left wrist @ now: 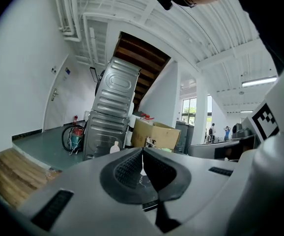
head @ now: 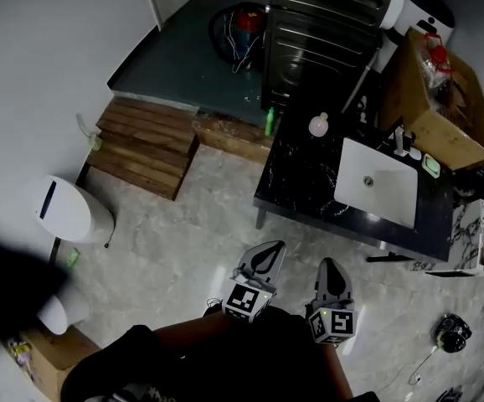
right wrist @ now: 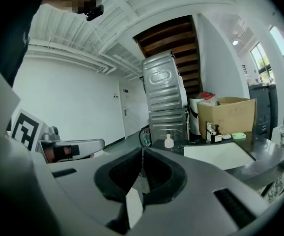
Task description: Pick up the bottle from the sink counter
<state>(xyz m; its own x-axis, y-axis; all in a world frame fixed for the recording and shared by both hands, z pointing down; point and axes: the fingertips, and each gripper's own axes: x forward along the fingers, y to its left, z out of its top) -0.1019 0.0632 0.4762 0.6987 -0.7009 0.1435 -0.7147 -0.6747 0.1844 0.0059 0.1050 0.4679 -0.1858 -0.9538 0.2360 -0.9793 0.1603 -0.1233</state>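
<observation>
Low centre of the head view, we hold both grippers close to our body, well apart from the sink counter (head: 305,182). Left gripper (head: 265,254) has its jaws pressed together w/ nothing between them. Right gripper (head: 331,266) is the same: tips meeting, empty. The bottle (head: 318,125), small, white and round-bodied, stands upright on the black counter's far-left part, left of the white basin (head: 380,187) and apart from the cardboard box (head: 443,99) at upper right of frame. We judge the reach hasn't begun.

What could go wrong:
- If we arrive w/ jaws unopened, the tips would knock the bottle over.
- It sits near the counter's left edge, so a sideways nudge could send it off.
- Its round body may slip if we pinch off-centre.
- A green bottle (head: 269,122) stands just beside that corner, prob. off the counter, and we could go for the wrong one.
</observation>
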